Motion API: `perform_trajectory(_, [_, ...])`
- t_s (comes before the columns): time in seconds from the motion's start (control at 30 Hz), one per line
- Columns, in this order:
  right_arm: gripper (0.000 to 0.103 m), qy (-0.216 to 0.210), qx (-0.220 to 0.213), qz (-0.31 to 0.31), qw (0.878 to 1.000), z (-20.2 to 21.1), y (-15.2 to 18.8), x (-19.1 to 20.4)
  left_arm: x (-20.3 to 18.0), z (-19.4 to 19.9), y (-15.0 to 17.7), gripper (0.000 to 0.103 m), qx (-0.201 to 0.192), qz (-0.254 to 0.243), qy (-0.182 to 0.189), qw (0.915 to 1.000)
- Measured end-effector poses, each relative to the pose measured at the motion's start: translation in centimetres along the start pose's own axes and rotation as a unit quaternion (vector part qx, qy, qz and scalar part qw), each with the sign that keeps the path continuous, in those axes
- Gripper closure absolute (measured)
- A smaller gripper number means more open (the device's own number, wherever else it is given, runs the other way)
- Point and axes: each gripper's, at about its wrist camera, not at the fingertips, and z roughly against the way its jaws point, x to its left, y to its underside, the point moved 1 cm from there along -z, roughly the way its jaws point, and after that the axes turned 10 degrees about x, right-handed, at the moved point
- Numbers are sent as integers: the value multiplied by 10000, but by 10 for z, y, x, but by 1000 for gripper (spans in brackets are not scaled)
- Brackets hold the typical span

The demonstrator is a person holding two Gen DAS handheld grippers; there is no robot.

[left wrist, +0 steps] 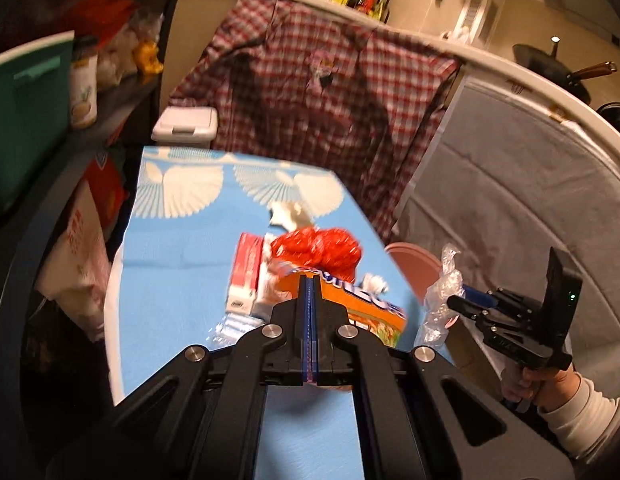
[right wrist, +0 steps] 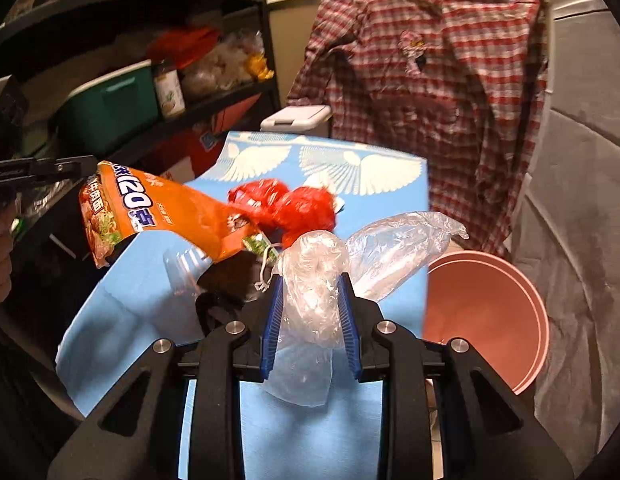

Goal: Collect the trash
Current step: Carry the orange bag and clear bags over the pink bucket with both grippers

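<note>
Clear bag (right wrist: 310, 292) pinched in R claw (right wrist: 310, 320).

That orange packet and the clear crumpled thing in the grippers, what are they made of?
Orange packet: seemingly glossy printed plastic film; it shines and bends loosely. Clear bag: thin transparent plastic, wrinkled, the blue cloth visible through it.

Both wrist cameras look down along their fingers, close over the blue table (left wrist: 170, 248), sharing the red bag (right wrist: 294, 208).
</note>
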Motion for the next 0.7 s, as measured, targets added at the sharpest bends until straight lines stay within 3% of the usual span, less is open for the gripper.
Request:
perform_trajectory(0.3, [75, 196, -245, -245, 9992, 16, -7, -25, -32, 3, -10, 103, -471, -143, -20, 9988])
perform_trajectory(0.7, [75, 412, -478, -469, 9969, 33, -15, -59, -63, -10, -23, 103, -646, -256, 10, 9976])
